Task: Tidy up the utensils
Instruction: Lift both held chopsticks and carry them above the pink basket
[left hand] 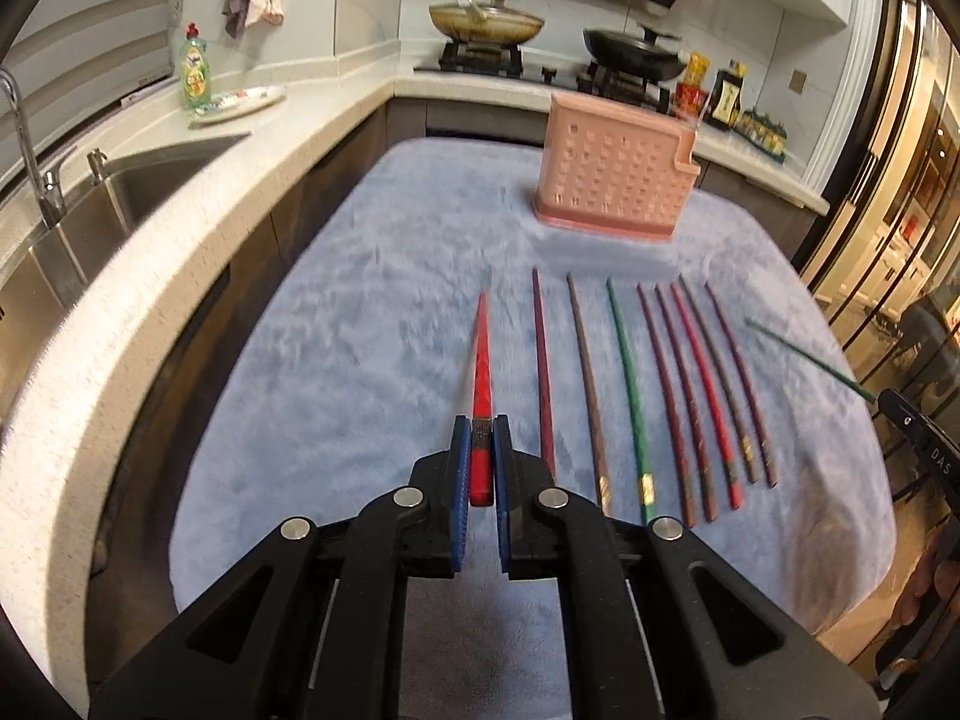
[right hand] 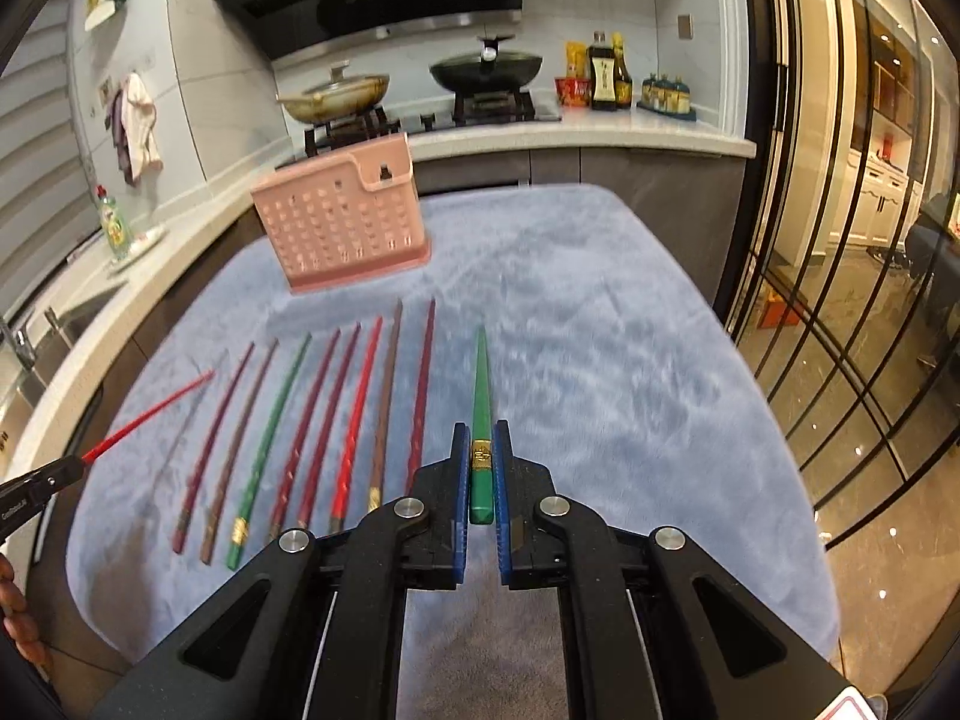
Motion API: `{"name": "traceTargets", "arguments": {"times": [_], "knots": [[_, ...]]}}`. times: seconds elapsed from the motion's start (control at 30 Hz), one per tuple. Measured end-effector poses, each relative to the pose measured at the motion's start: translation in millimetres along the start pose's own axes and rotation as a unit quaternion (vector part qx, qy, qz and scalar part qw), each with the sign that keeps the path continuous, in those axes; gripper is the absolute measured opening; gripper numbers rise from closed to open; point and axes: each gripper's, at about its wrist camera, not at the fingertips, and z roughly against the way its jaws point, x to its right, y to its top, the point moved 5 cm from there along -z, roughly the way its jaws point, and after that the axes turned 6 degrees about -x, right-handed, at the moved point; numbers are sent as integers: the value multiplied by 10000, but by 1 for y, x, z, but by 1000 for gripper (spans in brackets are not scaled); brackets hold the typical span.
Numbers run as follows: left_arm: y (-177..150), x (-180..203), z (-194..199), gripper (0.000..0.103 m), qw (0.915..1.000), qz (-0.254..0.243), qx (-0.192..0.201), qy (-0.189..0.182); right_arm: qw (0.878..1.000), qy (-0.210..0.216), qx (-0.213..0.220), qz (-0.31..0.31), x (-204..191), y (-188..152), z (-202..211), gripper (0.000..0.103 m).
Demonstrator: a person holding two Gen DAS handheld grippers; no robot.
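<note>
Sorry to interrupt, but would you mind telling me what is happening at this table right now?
A person is sorting chopsticks with two handheld tongs. The left tongs are shut on a red chopstick, the right tongs on a green chopstick. Eight more chopsticks lie in a row on the blue cloth. The pink holder stands behind them; nothing shows sticking out of it.

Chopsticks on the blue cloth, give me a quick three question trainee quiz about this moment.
1. True or false: both grippers are empty.
2. Which colour does the right gripper hold: A red, B green, C purple?
3. How many chopsticks lie on the cloth?

Key:
1. False; the left gripper grips a red chopstick, and the right one holds a green chopstick.
2. B
3. Eight, in a row before the pink holder.
</note>
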Motion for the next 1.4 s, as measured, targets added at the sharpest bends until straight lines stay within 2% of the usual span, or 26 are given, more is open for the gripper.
{"name": "traceTargets", "arguments": {"times": [0.2,0.5,0.67,0.83,1.0,1.17,1.27,1.4], "knots": [[39,0,34,7,9991,5,430,-14,9991,83,408,-30,0,42,25,7],[114,9,48,7,9963,-5,864,-23,9953,268,927,-87,-2,115,46,7],[151,16,54,7,9944,1,1053,-123,9915,468,1208,-126,-9,156,56,7],[200,28,65,7,9903,8,1342,-363,9846,852,1517,-179,-28,206,58,7],[260,49,76,7,9818,-17,1856,-405,9753,1163,1868,-217,-55,264,50,7],[313,70,70,7,9746,-13,2194,-442,9678,1396,2073,-310,-79,316,29,7],[333,79,59,7,9728,-44,2277,-427,9658,1423,2143,-324,-91,340,13,7],[347,87,28,7,9747,-85,2188,-443,9672,1443,2058,-357,-104,358,-21,7]]}}
